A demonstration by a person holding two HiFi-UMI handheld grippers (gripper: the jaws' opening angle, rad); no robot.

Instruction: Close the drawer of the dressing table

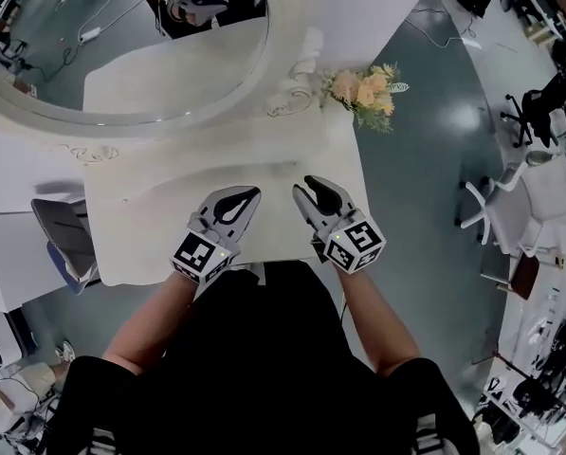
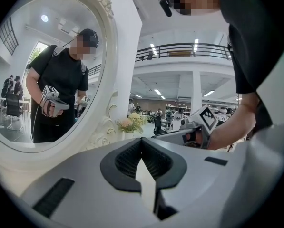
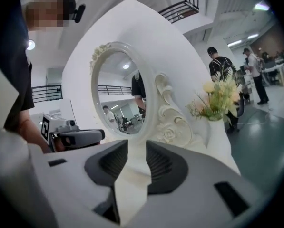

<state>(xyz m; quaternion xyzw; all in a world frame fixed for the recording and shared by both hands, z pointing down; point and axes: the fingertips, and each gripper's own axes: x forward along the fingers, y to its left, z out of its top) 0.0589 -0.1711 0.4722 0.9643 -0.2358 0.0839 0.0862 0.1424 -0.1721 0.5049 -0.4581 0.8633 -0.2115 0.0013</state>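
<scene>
Head view | left hand-held gripper (image 1: 255,192) pressed together | right hand-held gripper (image 1: 301,185) spread | both over dressing table (image 1: 150,226)

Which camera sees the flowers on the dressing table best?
The right gripper view: the flowers look biggest there, side-on, beside the mirror frame. The head view shows them from above, smaller. The left gripper view shows them small and far off.

The white bench (image 1: 150,240) carries an oval mirror (image 1: 121,64) in a carved frame. A white vase of pale flowers (image 1: 366,91) stands just right of the mirror.
</scene>
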